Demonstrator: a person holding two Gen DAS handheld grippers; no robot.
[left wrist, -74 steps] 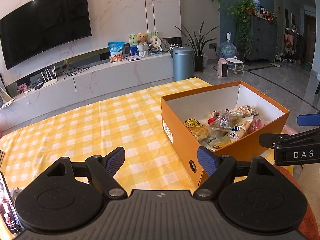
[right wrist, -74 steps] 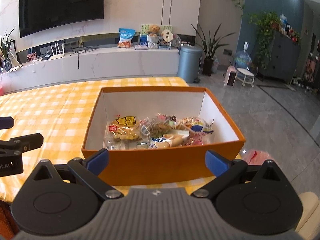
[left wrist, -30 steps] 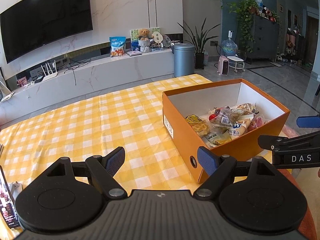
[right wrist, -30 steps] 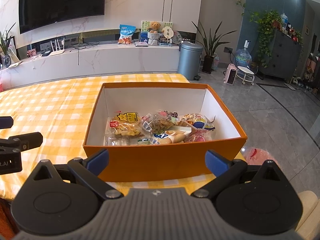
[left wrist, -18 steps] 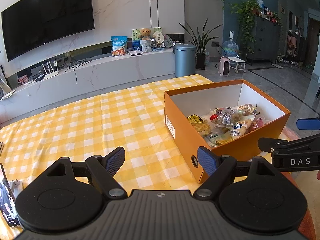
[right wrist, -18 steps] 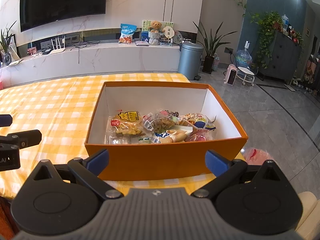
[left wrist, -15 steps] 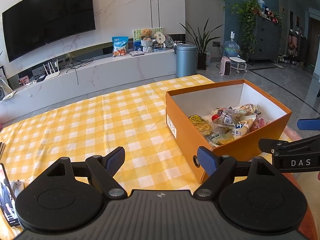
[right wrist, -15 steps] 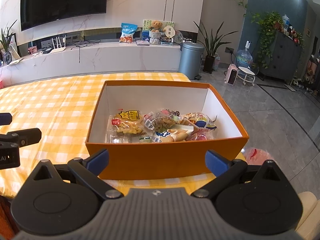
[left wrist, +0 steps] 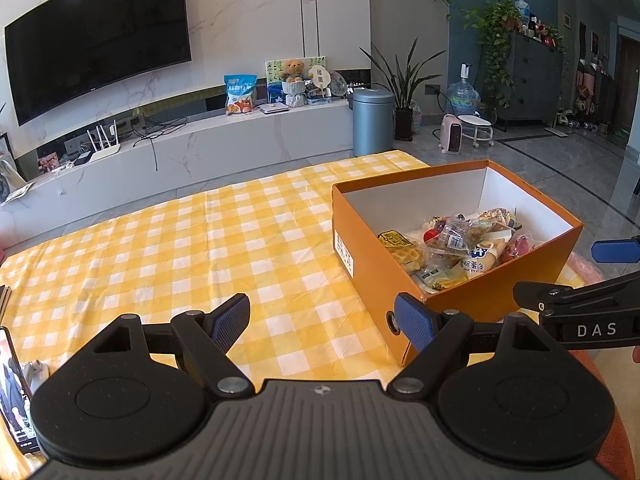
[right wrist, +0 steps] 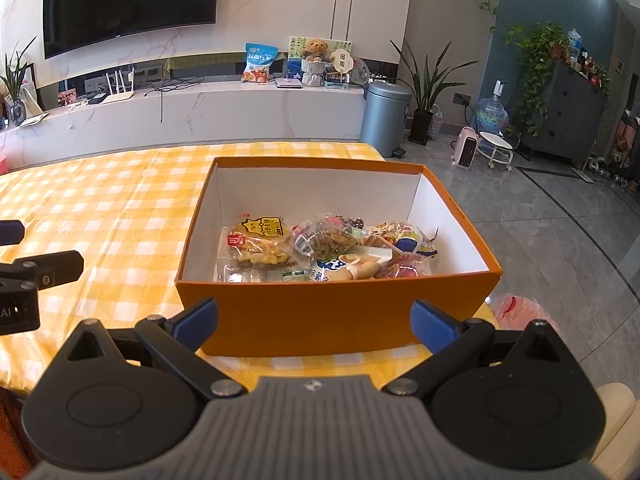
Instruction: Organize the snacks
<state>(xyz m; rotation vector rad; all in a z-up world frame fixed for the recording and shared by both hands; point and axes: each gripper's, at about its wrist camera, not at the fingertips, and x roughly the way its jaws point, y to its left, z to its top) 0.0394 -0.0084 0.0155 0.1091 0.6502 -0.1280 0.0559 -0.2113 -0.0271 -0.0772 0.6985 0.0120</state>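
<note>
Hovering level, both tongs (left wrist: 322, 322) (right wrist: 314, 322) gape before snack box (right wrist: 336, 320).

right hand-held gripper (right wrist: 314, 322): jaws spread wide, holding nothing, just short of orange box (right wrist: 336, 320) | box: on yellow checked surface (right wrist: 100, 216), packaged snacks (right wrist: 320, 252) piled inside | left hand-held gripper (right wrist: 24, 256): at left edge, over surface

Matt orange cardboard box (right wrist: 336, 316) with white paper lining, glossy plastic snack wrappers (right wrist: 324, 246), yellow checked cloth tablecloth (left wrist: 200, 248).
</note>
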